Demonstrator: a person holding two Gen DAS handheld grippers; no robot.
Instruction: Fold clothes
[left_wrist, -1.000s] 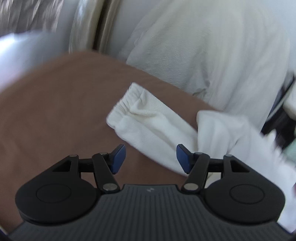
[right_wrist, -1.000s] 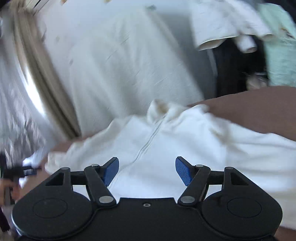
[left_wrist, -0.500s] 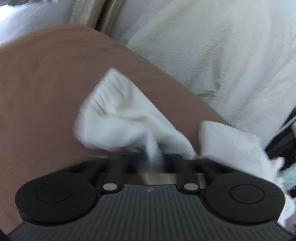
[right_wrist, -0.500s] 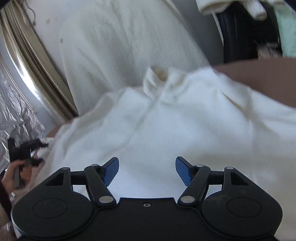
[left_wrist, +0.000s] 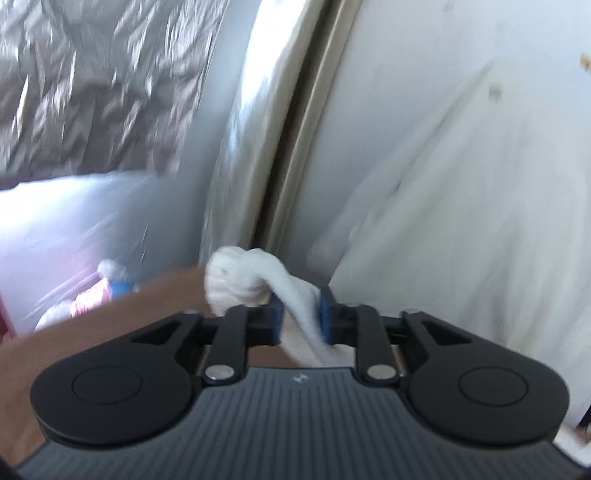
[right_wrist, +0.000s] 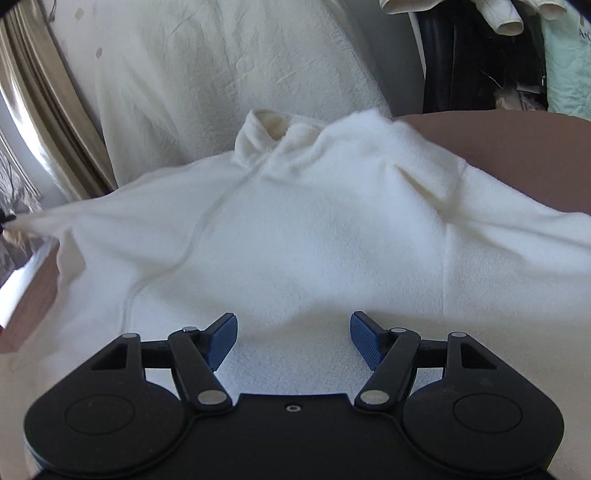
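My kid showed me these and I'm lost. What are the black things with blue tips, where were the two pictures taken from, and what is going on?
No robot here: a person holds a hand-held gripper in each hand, and a wide-angle camera on each one looks forward along its two blue-padded fingers. The black shape at the bottom of each picture is the gripper itself.

One picture is from the left gripper. Its pads are shut on a white sleeve, the cuff bunched just past them and raised above the brown surface.

The other is from the right gripper. It is open, holding nothing, over a white fleece top spread on the same brown surface, collar pointing away. The picture does not show whether it touches the fleece.

The job is folding clothes.
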